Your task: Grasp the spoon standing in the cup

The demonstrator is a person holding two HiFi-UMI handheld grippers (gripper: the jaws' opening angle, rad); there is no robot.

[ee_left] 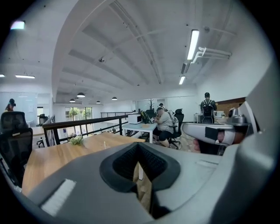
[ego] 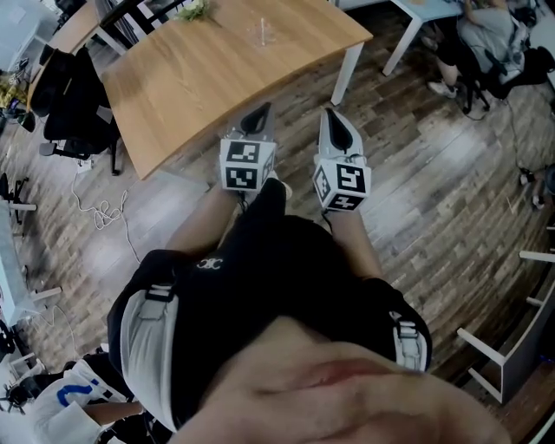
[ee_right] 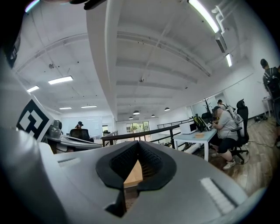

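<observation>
A clear glass cup (ego: 263, 33) stands on the far part of the wooden table (ego: 217, 78); whatever stands inside it is too small to make out. In the left gripper view the cup (ee_left: 104, 144) is a thin speck on the tabletop. I hold both grippers side by side over the wood floor, short of the table's near edge. The left gripper (ego: 257, 114) points at the table with its jaws together and nothing in them. The right gripper (ego: 335, 121) is likewise shut and empty. Each gripper view looks level along its own closed jaws, the left gripper (ee_left: 140, 173) and the right gripper (ee_right: 138, 175).
A small green plant (ego: 195, 9) sits at the table's far edge. A black office chair (ego: 74, 95) stands left of the table, with cables (ego: 100, 212) on the floor nearby. A white desk (ego: 416, 13) and a seated person (ego: 490, 39) are at upper right.
</observation>
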